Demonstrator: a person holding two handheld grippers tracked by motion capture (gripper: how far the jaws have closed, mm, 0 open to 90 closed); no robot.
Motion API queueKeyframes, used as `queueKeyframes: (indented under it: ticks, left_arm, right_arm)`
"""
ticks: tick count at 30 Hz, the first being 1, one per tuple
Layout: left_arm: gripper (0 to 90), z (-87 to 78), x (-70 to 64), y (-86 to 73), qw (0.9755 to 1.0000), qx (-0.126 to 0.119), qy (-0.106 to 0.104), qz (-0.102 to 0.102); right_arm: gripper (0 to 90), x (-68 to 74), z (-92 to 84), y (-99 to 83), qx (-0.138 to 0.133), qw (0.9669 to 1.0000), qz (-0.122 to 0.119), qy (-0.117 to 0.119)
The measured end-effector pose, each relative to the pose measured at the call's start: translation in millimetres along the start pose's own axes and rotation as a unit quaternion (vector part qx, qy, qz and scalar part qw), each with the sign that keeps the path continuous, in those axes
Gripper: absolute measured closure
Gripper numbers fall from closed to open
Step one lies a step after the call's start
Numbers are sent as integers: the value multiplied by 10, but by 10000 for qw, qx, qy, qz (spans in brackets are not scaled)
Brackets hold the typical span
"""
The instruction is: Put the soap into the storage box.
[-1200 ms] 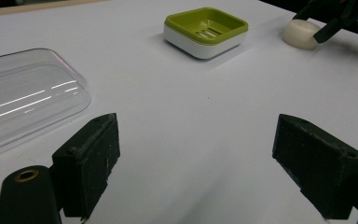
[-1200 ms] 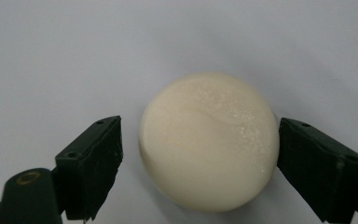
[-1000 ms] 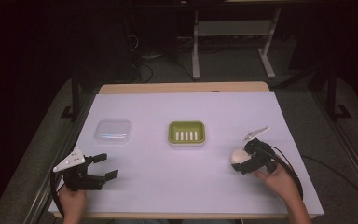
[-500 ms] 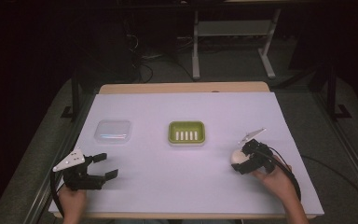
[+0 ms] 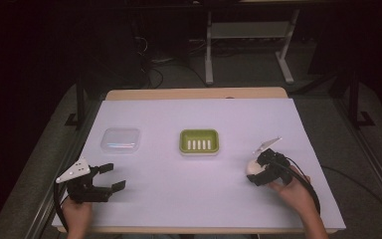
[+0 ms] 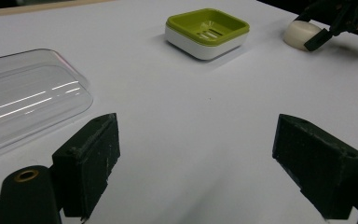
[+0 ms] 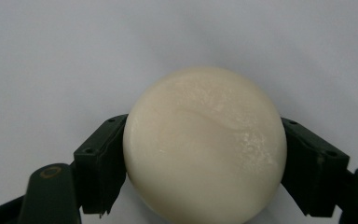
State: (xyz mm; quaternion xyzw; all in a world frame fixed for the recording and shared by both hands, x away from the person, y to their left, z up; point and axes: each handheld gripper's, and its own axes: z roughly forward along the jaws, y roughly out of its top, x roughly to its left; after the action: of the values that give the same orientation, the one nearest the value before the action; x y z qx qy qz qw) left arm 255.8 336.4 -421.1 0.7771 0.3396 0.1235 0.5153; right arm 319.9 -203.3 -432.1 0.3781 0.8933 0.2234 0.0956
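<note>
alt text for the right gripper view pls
A round, cream-white bar of soap sits clamped between the right gripper's two black jaws, one pressed against each side. Behind it lies the plain white table.

The right gripper (image 5: 254,173) now sits a little nearer the table's front edge and further left than a second ago. The rounded cream-white soap bar (image 5: 253,167) travels with it, clamped between its black fingers (image 7: 100,163).
</note>
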Motion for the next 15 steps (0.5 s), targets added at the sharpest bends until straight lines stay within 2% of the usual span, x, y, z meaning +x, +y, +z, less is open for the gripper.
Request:
queueKeyframes:
  ticks: [15]
  left_arm:
    - [145, -8, -2, 3, 10000, -6, 14, 17]
  right_arm:
    - [231, 2, -4, 1, 3, 10000, -82, 1]
